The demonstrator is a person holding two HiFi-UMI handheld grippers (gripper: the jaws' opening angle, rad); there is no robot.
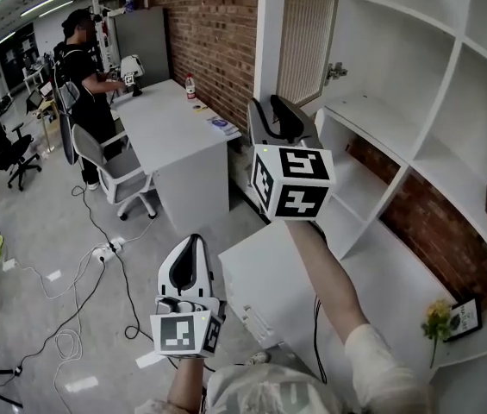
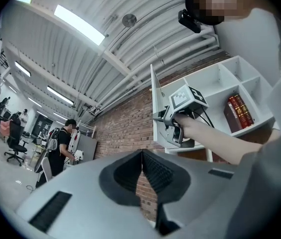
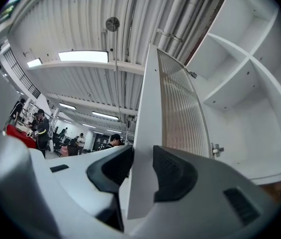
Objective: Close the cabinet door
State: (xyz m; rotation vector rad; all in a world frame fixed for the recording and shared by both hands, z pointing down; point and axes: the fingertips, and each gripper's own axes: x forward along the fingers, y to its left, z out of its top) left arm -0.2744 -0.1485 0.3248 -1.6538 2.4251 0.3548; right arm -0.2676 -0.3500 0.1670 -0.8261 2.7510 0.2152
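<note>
Brick-walled lab, white cabinet (image 1: 398, 11) ahead. Cabinet door (image 3: 175, 103) stands swung wide open. Right gripper (image 3: 141, 171) jaws clamp its free edge. Left gripper (image 2: 142, 168) jaws are together and empty. Grasp looks set; next move is probably swinging the door into the cabinet front.

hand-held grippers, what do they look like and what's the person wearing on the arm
The left hand-held gripper and right hand-held gripper have white bodies with black ribbed pads. Each carries a white cube printed with black square markers. Black cables loop off the right one. The right arm wears a pale sleeve.
</note>
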